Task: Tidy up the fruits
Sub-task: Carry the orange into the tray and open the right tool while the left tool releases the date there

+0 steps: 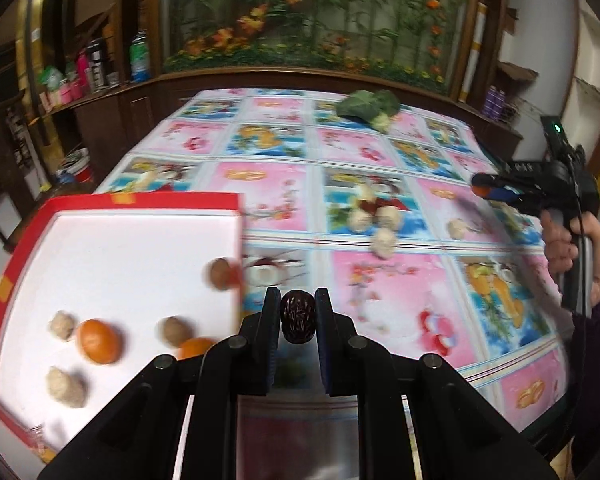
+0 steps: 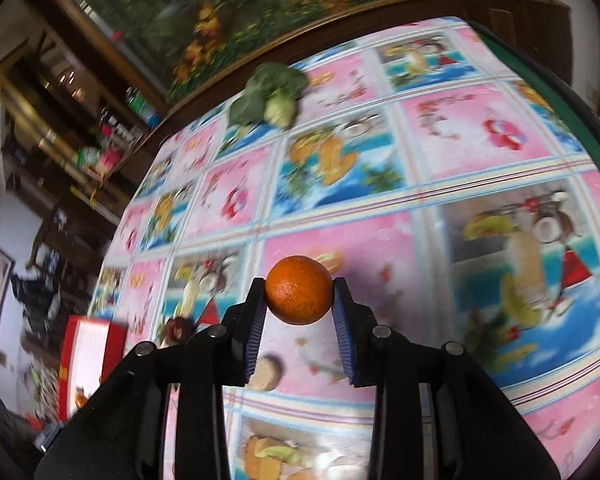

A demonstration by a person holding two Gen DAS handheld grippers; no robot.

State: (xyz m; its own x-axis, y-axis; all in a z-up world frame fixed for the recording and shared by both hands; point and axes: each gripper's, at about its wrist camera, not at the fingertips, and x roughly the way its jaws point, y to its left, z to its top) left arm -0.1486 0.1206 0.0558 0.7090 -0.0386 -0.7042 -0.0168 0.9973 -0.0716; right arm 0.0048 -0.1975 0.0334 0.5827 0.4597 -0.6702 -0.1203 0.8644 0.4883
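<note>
Dark, wrinkled and oval, a dried date (image 1: pixel 297 317) sits clamped between the pads of the left gripper (image 1: pixel 297 312), held above the tablecloth (image 1: pixel 400 280) just beside the right-hand wall of the red-rimmed box (image 1: pixel 236 240). Inside the box lie two oranges (image 1: pixel 99 340), walnuts (image 1: pixel 175 331) and pale lumpy fruits (image 1: pixel 65 387), with bare white floor toward its far wall. The right gripper (image 2: pixel 299 294) is closed on a small orange (image 2: pixel 299 290), held over open cloth. Beyond the box, a loose cluster of pale fruits (image 1: pixel 376 224) rests mid-table; a leafy green vegetable (image 1: pixel 368 109) lies near the far edge. Dark wooden shelving and a floral mural (image 1: pixel 312 16) back the table.
</note>
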